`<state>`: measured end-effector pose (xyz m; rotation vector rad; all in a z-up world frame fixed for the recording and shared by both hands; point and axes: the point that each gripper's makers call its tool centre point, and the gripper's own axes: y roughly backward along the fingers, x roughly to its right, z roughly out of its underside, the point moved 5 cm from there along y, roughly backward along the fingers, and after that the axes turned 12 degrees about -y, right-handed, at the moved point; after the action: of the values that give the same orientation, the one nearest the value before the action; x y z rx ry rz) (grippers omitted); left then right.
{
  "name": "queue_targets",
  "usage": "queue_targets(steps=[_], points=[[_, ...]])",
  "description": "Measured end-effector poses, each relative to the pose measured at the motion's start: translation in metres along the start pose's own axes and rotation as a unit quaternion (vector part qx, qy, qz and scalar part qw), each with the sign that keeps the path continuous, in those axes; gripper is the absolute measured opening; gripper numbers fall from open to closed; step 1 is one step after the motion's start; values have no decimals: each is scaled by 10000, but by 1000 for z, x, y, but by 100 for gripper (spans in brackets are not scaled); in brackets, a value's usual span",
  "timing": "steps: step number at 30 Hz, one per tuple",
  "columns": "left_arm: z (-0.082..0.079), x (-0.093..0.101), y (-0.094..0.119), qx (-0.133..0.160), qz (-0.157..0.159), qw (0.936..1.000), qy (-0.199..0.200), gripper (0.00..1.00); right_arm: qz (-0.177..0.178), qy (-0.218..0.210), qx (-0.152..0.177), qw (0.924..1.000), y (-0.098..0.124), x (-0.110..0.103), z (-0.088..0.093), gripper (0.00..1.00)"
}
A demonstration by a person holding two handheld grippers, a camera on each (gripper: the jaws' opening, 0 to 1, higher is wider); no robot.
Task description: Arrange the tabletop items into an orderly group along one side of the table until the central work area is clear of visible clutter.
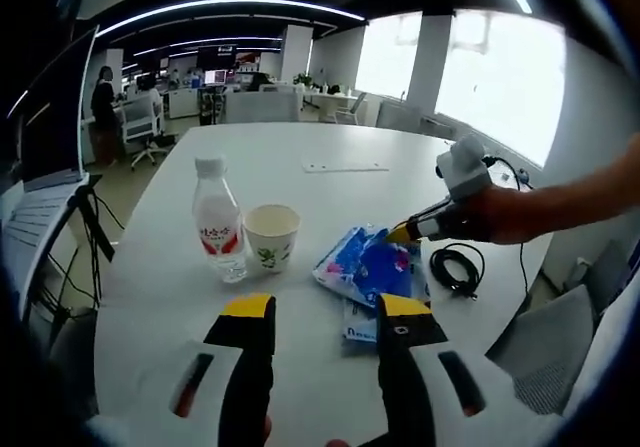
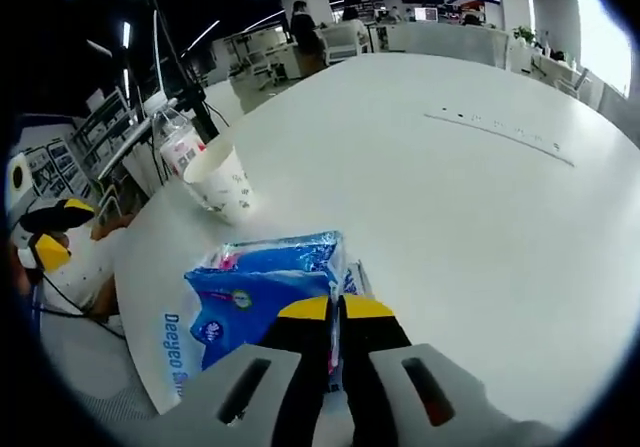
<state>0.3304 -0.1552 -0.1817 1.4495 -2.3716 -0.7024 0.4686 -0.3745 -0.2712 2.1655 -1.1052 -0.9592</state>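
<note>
The right gripper hides part of the blue tissue pack at its edge. The water bottle stands half hidden behind the paper cup; its label is unreadable.

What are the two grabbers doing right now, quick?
Left gripper: open, holding nothing.
Right gripper: shut on the blue tissue pack.

Left gripper view: from the desk edge, facing across toward windows, mid-distance. Right gripper view: low, close over the blue packet, facing the office. Shared: bottle, cup, packet
</note>
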Motion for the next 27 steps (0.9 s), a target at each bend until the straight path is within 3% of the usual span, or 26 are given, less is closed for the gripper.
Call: queue_targets(steps=[9, 19, 27], points=[[-6, 11, -6, 10, 137, 9999, -85, 39, 88, -302, 248, 9992, 21, 9, 4, 0], [-10, 20, -7, 35, 269, 9994, -200, 39, 302, -667, 501, 9961, 49, 30, 15, 0], [-9, 21, -4, 44, 294, 9993, -214, 39, 484, -1008, 787, 9906, 75, 51, 15, 0]])
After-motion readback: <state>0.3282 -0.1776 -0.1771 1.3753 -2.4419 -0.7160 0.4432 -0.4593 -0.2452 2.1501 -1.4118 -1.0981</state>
